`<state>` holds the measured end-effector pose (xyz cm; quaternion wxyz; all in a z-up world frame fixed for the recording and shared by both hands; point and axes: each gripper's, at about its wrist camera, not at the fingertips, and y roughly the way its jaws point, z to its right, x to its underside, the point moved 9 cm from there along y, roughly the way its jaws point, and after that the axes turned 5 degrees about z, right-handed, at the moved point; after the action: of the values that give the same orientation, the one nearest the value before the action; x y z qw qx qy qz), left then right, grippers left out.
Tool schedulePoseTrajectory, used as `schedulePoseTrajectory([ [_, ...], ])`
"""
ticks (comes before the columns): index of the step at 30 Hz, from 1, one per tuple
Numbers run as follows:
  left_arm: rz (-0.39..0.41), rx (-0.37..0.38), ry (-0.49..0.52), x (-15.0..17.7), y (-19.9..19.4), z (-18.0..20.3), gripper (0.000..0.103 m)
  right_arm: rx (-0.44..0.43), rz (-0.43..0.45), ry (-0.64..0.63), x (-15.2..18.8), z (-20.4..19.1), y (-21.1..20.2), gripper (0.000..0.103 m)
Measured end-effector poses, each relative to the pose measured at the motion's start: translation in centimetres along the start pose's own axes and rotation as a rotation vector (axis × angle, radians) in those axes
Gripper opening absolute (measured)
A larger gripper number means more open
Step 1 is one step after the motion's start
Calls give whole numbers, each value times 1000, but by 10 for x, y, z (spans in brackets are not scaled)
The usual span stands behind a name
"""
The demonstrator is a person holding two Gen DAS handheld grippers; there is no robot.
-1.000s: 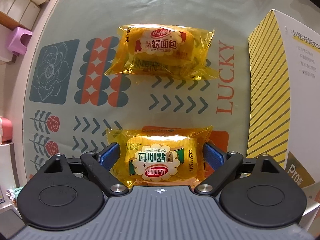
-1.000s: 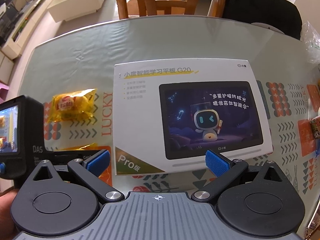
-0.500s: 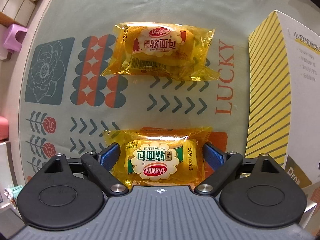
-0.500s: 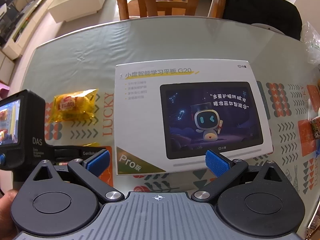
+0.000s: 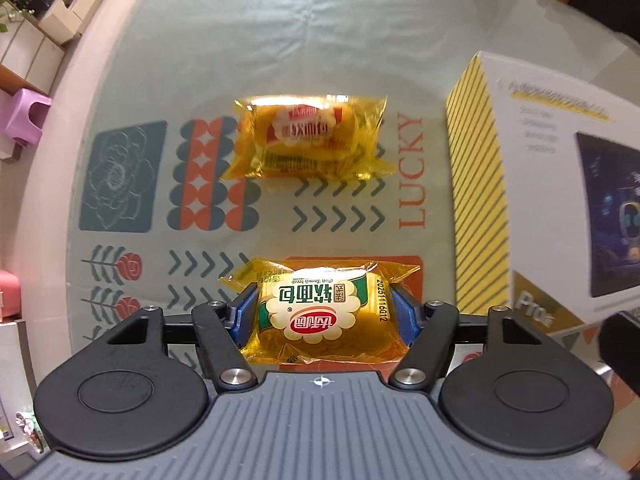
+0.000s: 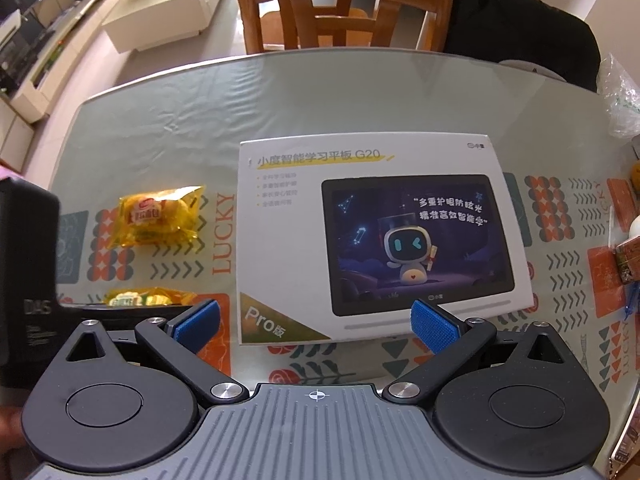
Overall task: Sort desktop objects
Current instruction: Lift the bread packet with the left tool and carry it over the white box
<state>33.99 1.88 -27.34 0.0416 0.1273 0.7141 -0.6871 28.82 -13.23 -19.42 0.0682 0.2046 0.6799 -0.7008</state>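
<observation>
A bread packet is gripped by the left hand-held gripper (image 5: pixel 322 312) above the desk (image 5: pixel 320 40).

The near yellow bread packet (image 5: pixel 320 316) is pressed on both sides by the blue pads (image 5: pixel 243 314) of the left hand-held gripper, so it is closed on this packet. A second bread packet (image 5: pixel 308 138) is seen farther away, lying on the patterned desk, just left of the word "LUCKY". A white tablet box (image 6: pixel 380 232) is placed to the right of both packets. The right hand-held gripper (image 6: pixel 316 320) is held with its fingers wide apart, near the front edge of the tablet box, and nothing is between them.
</observation>
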Motion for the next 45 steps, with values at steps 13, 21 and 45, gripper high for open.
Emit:
schedulePoseTrajectory([
  [13,102,20,-31,27,-92,7,83,-28,77,13,15,16,-46,103],
  [21,107,30,-36,69,-116,19,83,-33,112,31,37,37,-76,103],
  [45,62,55,-83,198,-156,41,83,-33,124,-34,111,71,-125,103],
])
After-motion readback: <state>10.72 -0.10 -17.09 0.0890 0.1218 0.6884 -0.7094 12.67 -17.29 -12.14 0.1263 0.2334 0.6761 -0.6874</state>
